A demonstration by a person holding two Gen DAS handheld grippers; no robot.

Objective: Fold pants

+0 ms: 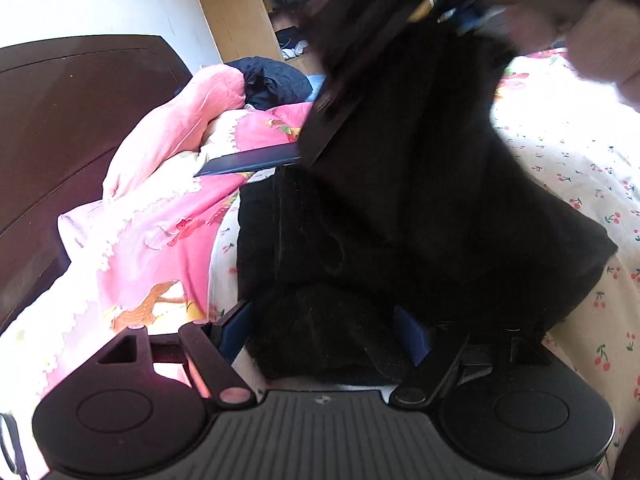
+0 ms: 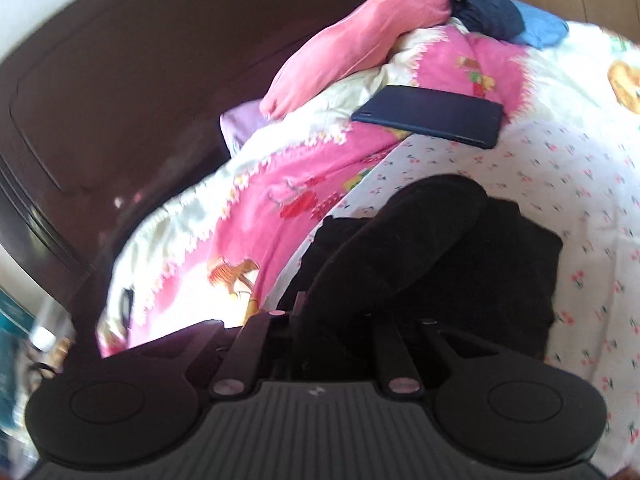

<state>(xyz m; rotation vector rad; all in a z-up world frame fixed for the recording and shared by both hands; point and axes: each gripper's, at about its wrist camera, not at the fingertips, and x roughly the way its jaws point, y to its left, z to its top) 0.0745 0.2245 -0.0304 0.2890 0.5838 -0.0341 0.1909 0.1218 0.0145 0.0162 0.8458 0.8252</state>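
Note:
The black pants (image 1: 420,216) lie bunched on the cherry-print bedsheet (image 1: 568,168). My left gripper (image 1: 320,320) has its blue-padded fingers (image 1: 410,334) apart, with a fold of the pants bulging between them. The right gripper body (image 1: 360,92) and the person's hand (image 1: 592,40) hover blurred over the pants at the top. In the right wrist view my right gripper (image 2: 340,312) is closed on a rolled fold of the pants (image 2: 400,248), lifted above the rest of the pants (image 2: 520,264) on the sheet.
A pink cartoon quilt (image 1: 160,240) is heaped to the left, also in the right wrist view (image 2: 280,184). A dark blue tablet (image 2: 432,114) lies on it. A dark wooden headboard (image 1: 60,140) stands behind. A navy garment (image 2: 480,0) lies at the far end.

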